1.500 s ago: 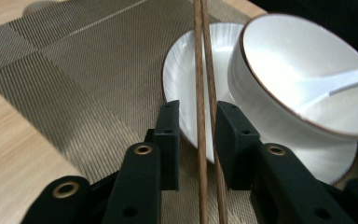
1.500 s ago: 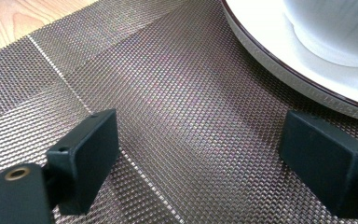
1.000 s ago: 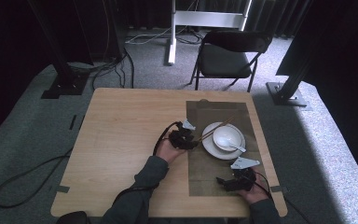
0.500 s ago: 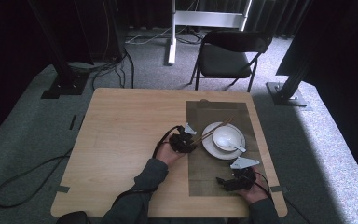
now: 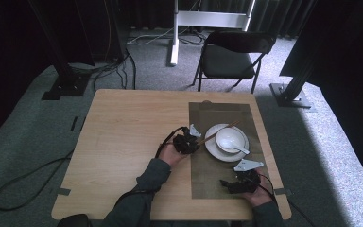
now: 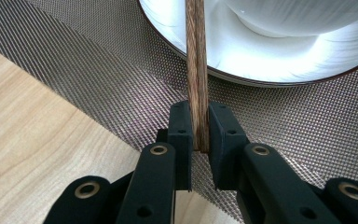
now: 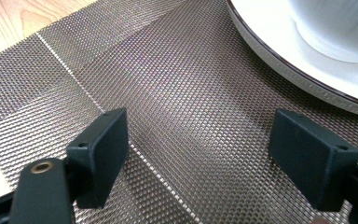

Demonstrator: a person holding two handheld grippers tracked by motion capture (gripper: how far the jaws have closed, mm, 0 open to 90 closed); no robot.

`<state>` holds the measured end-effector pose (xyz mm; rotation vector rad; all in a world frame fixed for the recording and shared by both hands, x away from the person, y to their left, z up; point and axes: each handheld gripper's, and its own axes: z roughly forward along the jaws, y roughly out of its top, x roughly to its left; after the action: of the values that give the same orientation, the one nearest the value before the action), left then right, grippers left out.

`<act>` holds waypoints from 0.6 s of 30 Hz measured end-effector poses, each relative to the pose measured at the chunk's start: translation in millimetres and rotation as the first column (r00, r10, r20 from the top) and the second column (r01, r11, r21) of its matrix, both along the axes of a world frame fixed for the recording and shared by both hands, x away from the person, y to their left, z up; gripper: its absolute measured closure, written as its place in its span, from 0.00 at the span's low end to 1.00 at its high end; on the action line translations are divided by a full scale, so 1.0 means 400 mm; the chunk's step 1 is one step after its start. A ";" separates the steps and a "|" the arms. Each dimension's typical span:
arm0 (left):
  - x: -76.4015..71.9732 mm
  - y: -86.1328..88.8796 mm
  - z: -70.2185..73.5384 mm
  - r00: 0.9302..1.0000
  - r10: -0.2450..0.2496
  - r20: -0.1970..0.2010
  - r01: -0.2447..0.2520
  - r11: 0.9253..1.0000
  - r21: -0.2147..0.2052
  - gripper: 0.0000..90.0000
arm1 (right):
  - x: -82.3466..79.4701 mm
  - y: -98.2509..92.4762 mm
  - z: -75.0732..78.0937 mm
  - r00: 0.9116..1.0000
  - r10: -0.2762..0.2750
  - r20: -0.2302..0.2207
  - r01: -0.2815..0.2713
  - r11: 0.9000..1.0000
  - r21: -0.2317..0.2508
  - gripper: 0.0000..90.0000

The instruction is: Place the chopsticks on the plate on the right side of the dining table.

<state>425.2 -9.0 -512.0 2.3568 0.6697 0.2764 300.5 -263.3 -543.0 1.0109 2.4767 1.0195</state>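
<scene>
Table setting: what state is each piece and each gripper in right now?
Left gripper: jaws just closed, shut on chopsticks.
Chopsticks: far end resting on the plate rim.
Right gripper: open, nothing between jaws.
Plate: flat on placemat.
Bowl: upright on plate.
Spoon: lying in bowl.

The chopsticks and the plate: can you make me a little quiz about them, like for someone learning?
1. True or false: the left gripper is shut on the chopsticks.
2. What sits on the white plate? A) a white bowl B) a cup C) an apple
3. What lies between the right gripper's fingers?

Key:
1. True; its fingers have just been closing on them.
2. A, the white bowl, with a spoon in it.
3. Nothing, just the woven placemat below.
</scene>
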 end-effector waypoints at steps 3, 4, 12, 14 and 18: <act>0.007 -0.001 0.002 1.000 -0.017 0.010 0.017 1.000 0.001 0.90 | -0.006 -0.013 0.007 1.000 -0.020 0.003 0.020 1.000 0.001 0.23; 0.010 -0.001 0.003 1.000 -0.023 0.013 0.023 1.000 0.004 0.90 | -0.006 -0.013 0.007 1.000 -0.020 0.003 0.020 1.000 0.001 0.23; 0.032 -0.001 0.003 0.998 -0.057 0.021 0.057 0.998 0.003 0.90 | -0.017 -0.055 0.021 0.997 -0.080 0.014 0.080 0.996 -0.033 0.29; 0.035 -0.001 0.002 0.998 -0.066 0.022 0.066 0.998 -0.004 0.90 | -0.020 -0.066 0.026 0.995 -0.098 0.024 0.099 0.994 -0.037 0.29; 0.041 -0.006 0.001 0.996 -0.090 0.028 0.091 0.996 -0.013 0.90 | -0.020 -0.089 0.038 0.989 -0.141 0.047 0.143 0.989 -0.027 0.31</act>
<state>441.7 -11.2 -511.8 2.3580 0.5486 0.2628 292.3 -298.7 -527.8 1.1242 2.3393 0.9475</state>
